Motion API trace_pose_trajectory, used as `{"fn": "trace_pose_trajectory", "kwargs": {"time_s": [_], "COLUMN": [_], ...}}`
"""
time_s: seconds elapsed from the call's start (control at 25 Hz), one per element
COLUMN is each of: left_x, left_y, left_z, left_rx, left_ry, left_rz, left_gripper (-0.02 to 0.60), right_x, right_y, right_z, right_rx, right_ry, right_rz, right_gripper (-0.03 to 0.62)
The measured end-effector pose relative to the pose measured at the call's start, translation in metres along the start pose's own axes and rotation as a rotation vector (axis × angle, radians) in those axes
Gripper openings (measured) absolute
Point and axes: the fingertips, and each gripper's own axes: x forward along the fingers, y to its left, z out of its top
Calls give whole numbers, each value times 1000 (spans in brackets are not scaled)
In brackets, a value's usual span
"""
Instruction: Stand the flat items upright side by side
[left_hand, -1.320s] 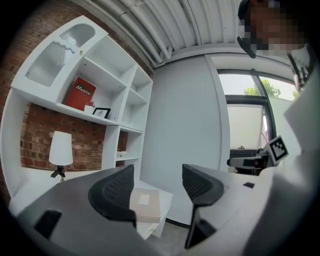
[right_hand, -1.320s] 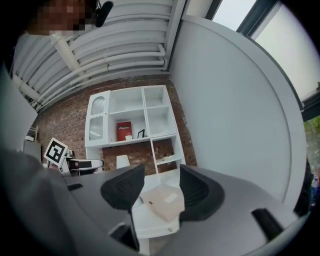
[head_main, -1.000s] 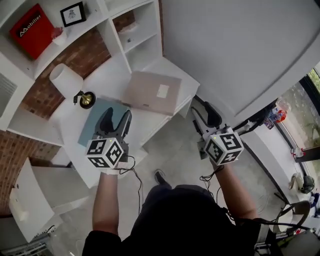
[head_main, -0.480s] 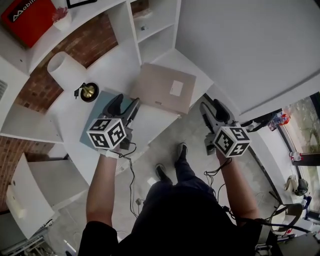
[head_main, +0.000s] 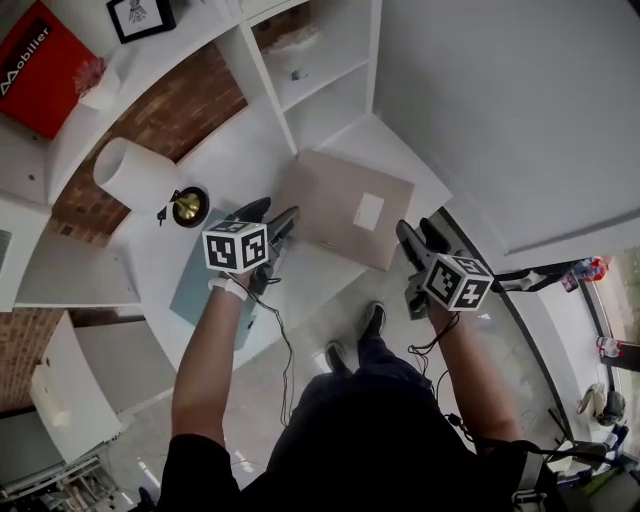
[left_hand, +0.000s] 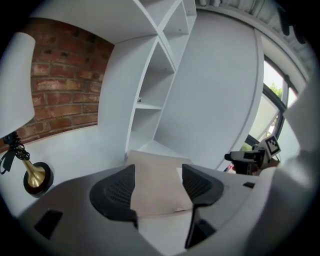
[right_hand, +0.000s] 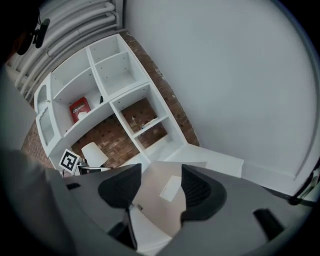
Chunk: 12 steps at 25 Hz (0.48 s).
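A flat beige item with a white label lies on the white desk. A flat blue-grey item lies to its left, partly under my left forearm. My left gripper hovers open above the desk between the two, and the beige item shows beyond its empty jaws. My right gripper hangs off the desk's right edge beside the beige item. Its jaws have just been opening and nothing is between them.
A white lamp on a brass base stands at the desk's left. A white shelf unit rises behind, with a red box and a framed picture. The person's shoes are on the floor below.
Both grippers have moved forward and down toward the desk. The left one now sits over the gap between the two flat items; the right one is beside the beige item's edge.
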Motion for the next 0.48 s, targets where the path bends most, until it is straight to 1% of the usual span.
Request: {"fn": "trace_pose_trajectory", "kwargs": {"time_s": [0.16, 0.32, 0.48], "left_x": [49, 80, 108], "left_y": [40, 68, 82], "left_z": [-13, -25, -32], "left_rx": [-85, -107, -122], "left_ry": [89, 181, 250], "left_rz": [62, 103, 104], "left_gripper": [282, 283, 296], "right_x": [28, 47, 67], "right_y": [-42, -72, -87], "right_z": [-11, -35, -61], "right_rx": [61, 114, 183], "right_ry": [80, 189, 290], "right_rz": [2, -4, 7], "right_gripper": [249, 262, 284]}}
